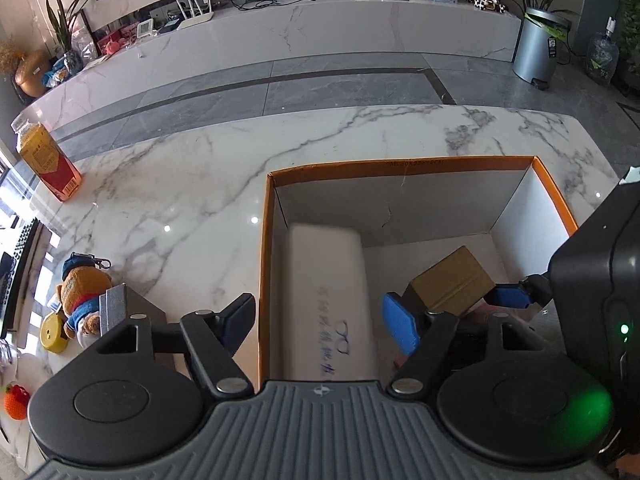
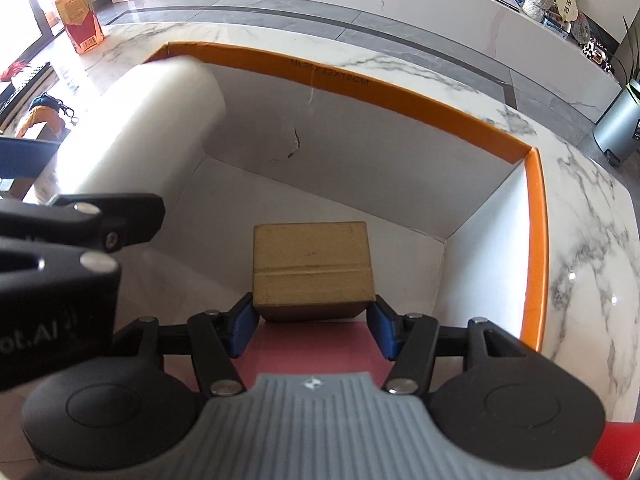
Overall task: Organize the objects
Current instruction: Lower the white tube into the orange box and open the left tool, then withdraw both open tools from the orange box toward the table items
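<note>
An open carton with an orange rim [image 1: 400,166] [image 2: 400,92] and white inside stands on the marble table. A long white package [image 1: 328,292] [image 2: 152,120] with blue writing lies blurred along its left wall. My left gripper [image 1: 320,326] is open above it: one finger is outside the carton wall, the other inside, and neither pad touches the package. My right gripper [image 2: 312,328] is shut on a small brown cardboard box [image 2: 312,268] [image 1: 452,280], held inside the carton over a pink flat item [image 2: 312,346].
On the marble table [image 1: 180,184] left of the carton are a juice bottle [image 1: 48,160], a teddy bear [image 1: 80,296], a yellow item [image 1: 54,334], a grey metal block [image 1: 116,308] and a red toy [image 1: 16,400]. My left gripper's black body [image 2: 80,232] is close to the right one.
</note>
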A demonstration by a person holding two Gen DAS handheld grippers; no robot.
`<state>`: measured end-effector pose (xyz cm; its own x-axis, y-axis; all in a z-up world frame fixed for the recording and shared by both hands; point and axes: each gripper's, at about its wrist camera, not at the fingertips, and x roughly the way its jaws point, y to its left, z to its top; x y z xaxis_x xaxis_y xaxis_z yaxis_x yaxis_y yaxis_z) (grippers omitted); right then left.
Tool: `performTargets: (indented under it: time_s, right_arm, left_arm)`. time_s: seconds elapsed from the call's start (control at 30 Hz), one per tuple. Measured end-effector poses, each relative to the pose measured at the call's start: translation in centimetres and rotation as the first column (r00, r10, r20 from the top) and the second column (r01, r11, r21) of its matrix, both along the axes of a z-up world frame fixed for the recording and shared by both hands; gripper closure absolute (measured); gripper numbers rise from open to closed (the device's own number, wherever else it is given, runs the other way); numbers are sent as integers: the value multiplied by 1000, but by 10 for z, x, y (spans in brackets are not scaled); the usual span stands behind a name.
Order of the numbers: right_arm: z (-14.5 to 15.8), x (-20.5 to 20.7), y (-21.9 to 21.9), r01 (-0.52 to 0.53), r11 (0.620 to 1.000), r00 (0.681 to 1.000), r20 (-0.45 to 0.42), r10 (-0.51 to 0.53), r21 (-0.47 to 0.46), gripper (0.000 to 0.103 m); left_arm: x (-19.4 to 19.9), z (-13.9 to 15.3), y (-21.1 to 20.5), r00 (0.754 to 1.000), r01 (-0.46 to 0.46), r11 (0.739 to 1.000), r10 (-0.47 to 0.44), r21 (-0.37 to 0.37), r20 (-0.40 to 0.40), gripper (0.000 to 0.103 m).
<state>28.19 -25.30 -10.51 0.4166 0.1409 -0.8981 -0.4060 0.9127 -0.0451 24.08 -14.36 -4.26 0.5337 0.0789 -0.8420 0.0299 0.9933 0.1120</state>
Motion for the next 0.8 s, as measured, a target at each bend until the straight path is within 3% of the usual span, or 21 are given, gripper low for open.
performTargets:
  time_s: [0.1, 0.37, 0.6, 0.8]
  right_arm:
    - [0, 0, 0, 5, 1000, 1000, -3, -5, -1, 43]
    - [3, 0, 0, 23, 1000, 1000, -4, -23, 21, 43]
    - [5, -1, 2, 42, 995, 999, -20, -41, 92, 43]
    - [-1, 3, 25, 45, 999, 998, -34, -45, 1, 42]
  left_arm:
    - [-3, 3, 0, 1000, 12, 1000, -13, 17, 20, 14]
    - [-18, 33, 34, 998, -4, 985, 16, -173, 68, 14]
    - [-32, 48, 94, 982, -147, 966, 168, -211, 85, 14]
    - [-35, 41, 128, 969, -224, 936, 242, -270, 37, 14]
